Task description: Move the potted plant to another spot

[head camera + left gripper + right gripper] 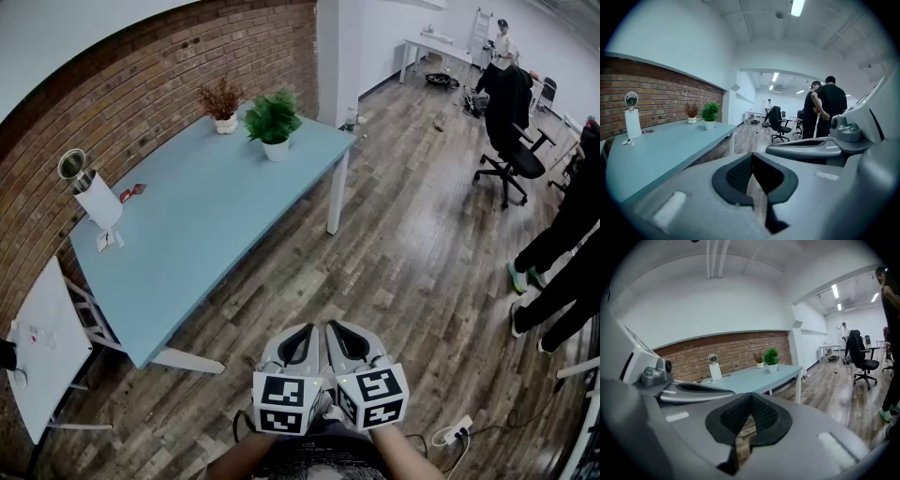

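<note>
My left hand-held gripper [300,336] and right hand-held gripper [345,336] sit side by side at my waist, jaws together on nothing; I judge the reach not yet begun. The potted plant [273,120] stands well ahead and left of them at the bench's [216,234] far end. It is upright, long axis vertical, leaves up, with a dried plant [222,101] just beside it.

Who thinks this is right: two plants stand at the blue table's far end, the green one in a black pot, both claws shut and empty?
One slip: the head view shows the green plant in a white pot. Otherwise right: it and the dried plant stand at the far end of the blue table; left claw and right claw are shut, empty.
</note>
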The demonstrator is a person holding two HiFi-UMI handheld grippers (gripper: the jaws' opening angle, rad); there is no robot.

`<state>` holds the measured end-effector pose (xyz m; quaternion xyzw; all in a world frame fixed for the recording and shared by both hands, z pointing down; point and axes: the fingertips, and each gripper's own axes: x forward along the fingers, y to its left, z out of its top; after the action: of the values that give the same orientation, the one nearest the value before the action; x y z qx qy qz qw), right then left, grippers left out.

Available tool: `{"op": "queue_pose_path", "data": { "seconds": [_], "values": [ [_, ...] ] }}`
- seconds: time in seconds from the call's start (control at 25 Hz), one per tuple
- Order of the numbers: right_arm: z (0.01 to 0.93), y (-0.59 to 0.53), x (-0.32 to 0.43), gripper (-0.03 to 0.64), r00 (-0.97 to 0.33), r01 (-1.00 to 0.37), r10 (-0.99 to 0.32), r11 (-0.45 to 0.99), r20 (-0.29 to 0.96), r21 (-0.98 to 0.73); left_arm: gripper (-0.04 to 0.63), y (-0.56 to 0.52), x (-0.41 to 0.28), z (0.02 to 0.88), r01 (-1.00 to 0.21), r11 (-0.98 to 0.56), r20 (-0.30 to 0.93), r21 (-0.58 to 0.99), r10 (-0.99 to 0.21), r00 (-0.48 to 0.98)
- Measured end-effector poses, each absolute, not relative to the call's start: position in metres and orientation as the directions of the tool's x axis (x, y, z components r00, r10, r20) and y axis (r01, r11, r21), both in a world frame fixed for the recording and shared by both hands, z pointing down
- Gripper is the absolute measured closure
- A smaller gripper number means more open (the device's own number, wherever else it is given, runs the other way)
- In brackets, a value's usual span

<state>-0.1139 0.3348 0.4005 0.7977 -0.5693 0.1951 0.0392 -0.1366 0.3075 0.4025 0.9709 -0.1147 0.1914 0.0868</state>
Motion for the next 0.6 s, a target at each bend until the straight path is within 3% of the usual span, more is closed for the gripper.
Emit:
{"op": "queue_pose_path", "data": {
  "seconds": [0.6],
  "values": [
    [0.407, 0.336, -0.075, 0.611, 0.238, -0.929, -0.906, -0.318, 0.351, -0.191, 0.592, 0.310, -0.097, 0.409, -0.283, -0.950, 0.399, 0.132, -0.210, 0.893]
  ]
}}
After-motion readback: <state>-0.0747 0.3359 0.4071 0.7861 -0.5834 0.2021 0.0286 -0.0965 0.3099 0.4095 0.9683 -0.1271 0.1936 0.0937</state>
